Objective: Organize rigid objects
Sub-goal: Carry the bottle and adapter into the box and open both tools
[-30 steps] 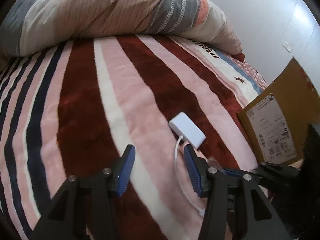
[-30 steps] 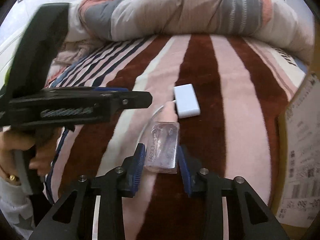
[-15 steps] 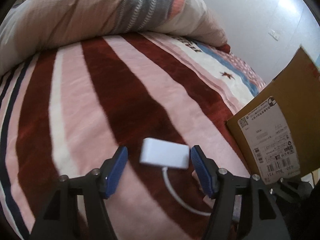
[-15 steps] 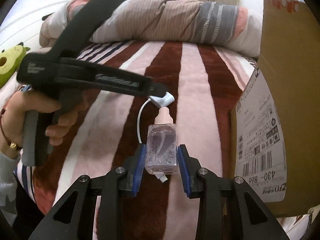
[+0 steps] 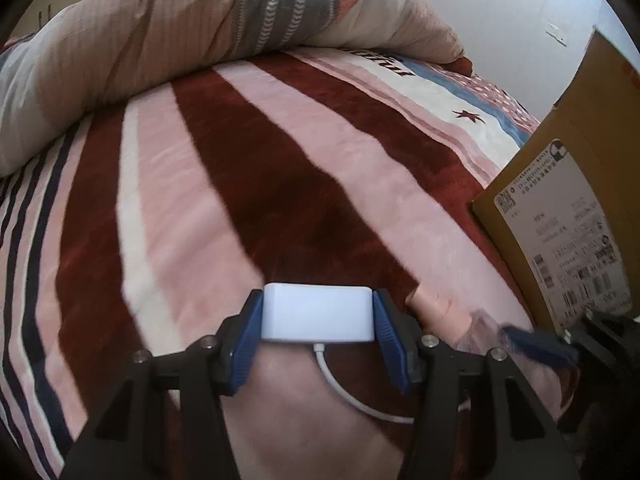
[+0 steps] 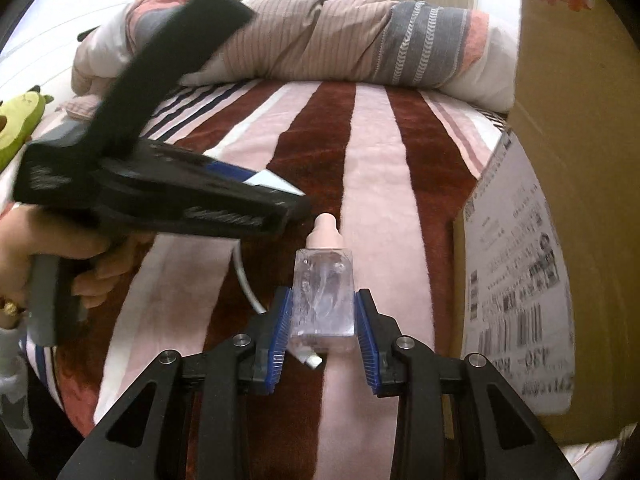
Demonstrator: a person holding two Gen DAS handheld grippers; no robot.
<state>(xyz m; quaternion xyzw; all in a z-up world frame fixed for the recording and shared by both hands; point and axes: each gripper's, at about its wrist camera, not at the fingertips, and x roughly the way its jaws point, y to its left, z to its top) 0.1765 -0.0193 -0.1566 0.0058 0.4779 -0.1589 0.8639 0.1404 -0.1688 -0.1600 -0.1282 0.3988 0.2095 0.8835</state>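
Observation:
My left gripper [image 5: 318, 322] is shut on a white rectangular adapter [image 5: 318, 312] whose white cable [image 5: 352, 396] trails back toward me over the striped blanket. My right gripper [image 6: 323, 322] is shut on a clear plastic bottle [image 6: 324, 296] with a pink cap [image 6: 325, 232], held above the blanket. In the left wrist view the bottle's pink cap [image 5: 434, 312] shows just right of the adapter. In the right wrist view the left gripper's black body [image 6: 160, 196] crosses the left side, and the adapter's white edge [image 6: 272, 182] and the cable [image 6: 246, 280] show.
A brown cardboard box with a shipping label stands at the right of the bed [image 5: 560, 220], also in the right wrist view [image 6: 560, 160]. A rolled striped duvet [image 5: 200, 40] lies along the far side. A green plush toy [image 6: 20, 120] sits at far left.
My left gripper has moved onto the white adapter and shut on it. My right gripper has kept the bottle and carried it nearer to the cardboard box.

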